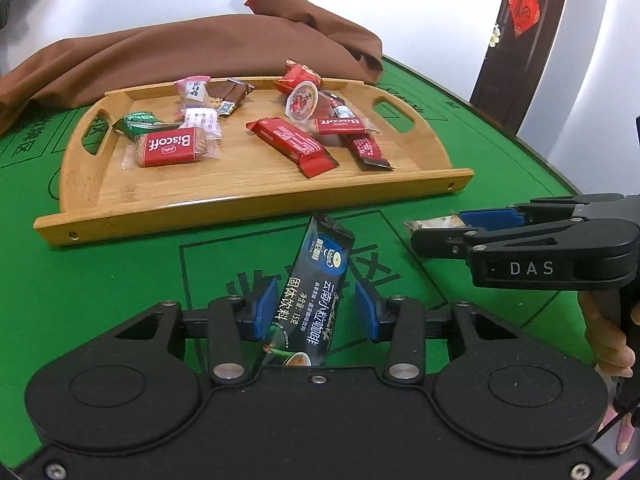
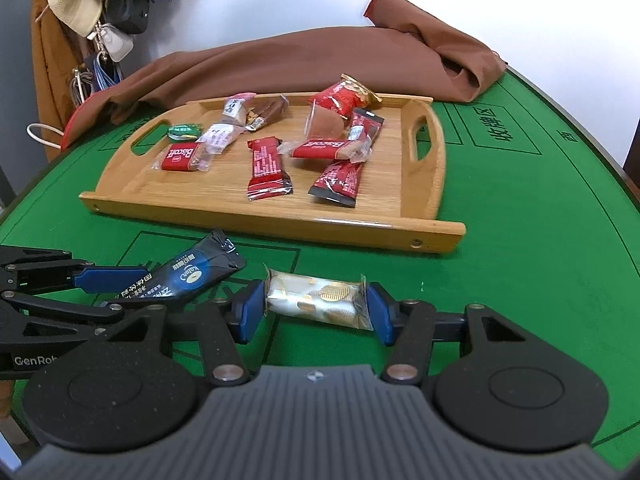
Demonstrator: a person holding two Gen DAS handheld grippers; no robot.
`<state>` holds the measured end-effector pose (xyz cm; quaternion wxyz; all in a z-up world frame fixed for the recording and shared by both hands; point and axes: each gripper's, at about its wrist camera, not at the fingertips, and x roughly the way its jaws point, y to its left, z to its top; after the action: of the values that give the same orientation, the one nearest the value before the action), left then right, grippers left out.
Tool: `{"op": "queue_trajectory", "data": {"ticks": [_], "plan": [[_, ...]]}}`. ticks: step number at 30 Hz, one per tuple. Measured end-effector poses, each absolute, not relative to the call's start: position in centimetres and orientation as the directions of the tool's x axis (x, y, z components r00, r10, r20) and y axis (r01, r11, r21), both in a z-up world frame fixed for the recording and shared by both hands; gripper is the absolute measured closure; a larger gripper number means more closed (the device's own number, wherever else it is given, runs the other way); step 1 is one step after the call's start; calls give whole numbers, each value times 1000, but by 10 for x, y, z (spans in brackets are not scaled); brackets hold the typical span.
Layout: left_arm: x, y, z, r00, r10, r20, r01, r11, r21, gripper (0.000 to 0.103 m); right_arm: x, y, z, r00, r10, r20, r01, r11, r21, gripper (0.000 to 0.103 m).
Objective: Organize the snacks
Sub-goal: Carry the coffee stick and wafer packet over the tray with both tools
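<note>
My left fingers (image 1: 316, 310) stand a little open around the dark coffee packet (image 1: 316, 292). My right fingers (image 2: 316, 312) squeeze a white snack (image 2: 316, 298). Past them, the tray (image 2: 280, 220) already holds many snacks. Just these two are left.

I'm working in a home: a green card table (image 2: 520, 216), bags and a hat (image 2: 74, 4) hung by the wall, a red charm (image 1: 524, 6) on the dark door (image 1: 532, 52).
</note>
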<state>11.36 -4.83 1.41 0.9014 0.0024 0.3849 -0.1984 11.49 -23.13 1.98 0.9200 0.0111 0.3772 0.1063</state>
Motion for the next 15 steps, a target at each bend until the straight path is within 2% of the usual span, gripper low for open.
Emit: {"op": "queue_trajectory", "data": {"ticks": [6, 8, 15], "plan": [[112, -56, 13, 644, -326, -692, 357, 928, -106, 63, 113, -229, 17, 688, 205, -696, -188, 977, 101, 45], [110, -58, 13, 658, -301, -690, 339, 937, -86, 73, 113, -228, 17, 686, 206, -698, -189, 977, 102, 45], [109, -56, 17, 661, -295, -690, 316, 943, -100, 77, 113, -228, 22, 692, 206, -692, -190, 977, 101, 45]]}}
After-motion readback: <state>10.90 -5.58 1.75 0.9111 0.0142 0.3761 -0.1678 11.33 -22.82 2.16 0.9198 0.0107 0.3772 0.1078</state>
